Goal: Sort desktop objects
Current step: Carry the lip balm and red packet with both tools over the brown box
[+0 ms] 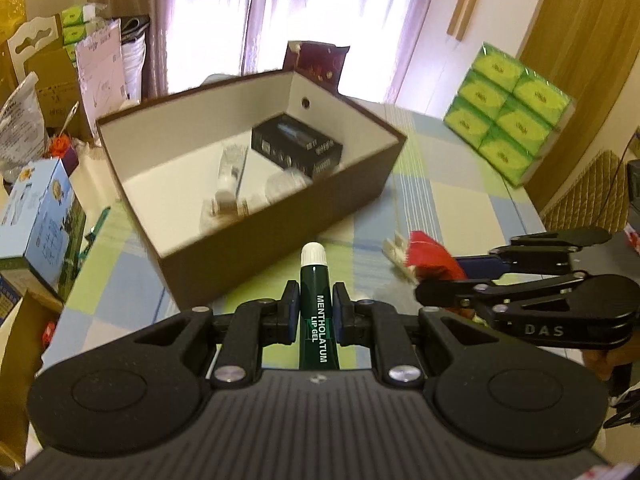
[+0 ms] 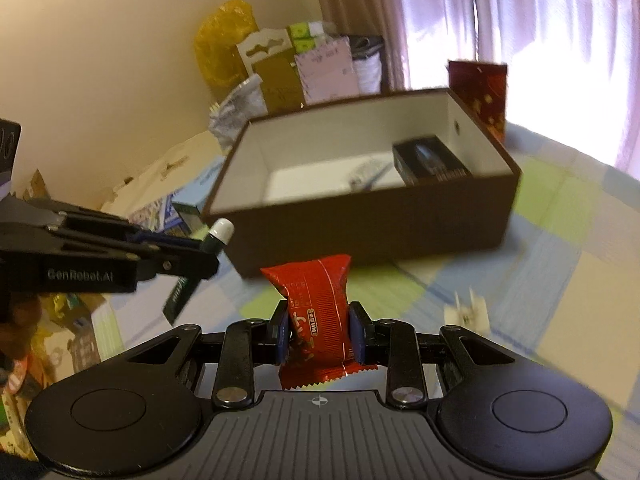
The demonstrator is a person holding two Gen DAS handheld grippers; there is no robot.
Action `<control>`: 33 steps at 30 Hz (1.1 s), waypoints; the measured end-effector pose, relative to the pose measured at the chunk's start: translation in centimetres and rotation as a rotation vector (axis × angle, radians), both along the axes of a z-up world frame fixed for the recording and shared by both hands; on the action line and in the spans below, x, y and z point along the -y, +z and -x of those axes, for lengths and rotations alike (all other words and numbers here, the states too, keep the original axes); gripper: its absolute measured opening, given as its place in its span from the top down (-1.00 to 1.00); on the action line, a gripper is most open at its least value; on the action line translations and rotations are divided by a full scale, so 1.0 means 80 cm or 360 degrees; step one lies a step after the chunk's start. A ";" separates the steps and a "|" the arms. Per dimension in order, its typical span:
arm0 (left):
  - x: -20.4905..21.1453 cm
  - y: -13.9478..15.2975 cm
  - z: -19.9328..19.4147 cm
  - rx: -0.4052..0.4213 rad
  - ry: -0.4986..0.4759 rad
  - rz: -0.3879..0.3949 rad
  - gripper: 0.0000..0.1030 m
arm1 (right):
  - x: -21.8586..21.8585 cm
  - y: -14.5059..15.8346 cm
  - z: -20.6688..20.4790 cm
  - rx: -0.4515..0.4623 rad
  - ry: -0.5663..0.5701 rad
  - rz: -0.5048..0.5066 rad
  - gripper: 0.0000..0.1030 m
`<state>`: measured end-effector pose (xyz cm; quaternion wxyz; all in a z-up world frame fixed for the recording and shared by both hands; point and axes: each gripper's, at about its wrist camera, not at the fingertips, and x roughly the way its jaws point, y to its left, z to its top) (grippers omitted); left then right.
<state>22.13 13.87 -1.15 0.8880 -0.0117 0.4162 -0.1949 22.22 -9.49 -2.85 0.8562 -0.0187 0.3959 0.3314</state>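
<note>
The bench (image 1: 440, 200) is covered with a checked cloth of pale blue, green and white squares. An open brown box (image 1: 280, 248) with a white inside stands on it. A small white clip-like piece (image 2: 468, 312) lies on the cloth to the right of the box. A green pack of tissue packets (image 1: 508, 116) sits at the far right corner.

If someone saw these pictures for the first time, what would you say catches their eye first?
Probably the two held items: the left gripper clamps a dark green lip gel tube with a white cap, and the right gripper clamps a red snack packet. Just beyond both sits the open brown box on the checked tablecloth, with a black carton already inside.
</note>
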 end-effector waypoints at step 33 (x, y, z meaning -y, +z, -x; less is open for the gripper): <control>-0.055 -0.074 -0.334 -0.0192 0.0268 -0.0073 0.75 | -0.142 -0.062 -0.334 -0.0213 -0.0220 0.0148 0.47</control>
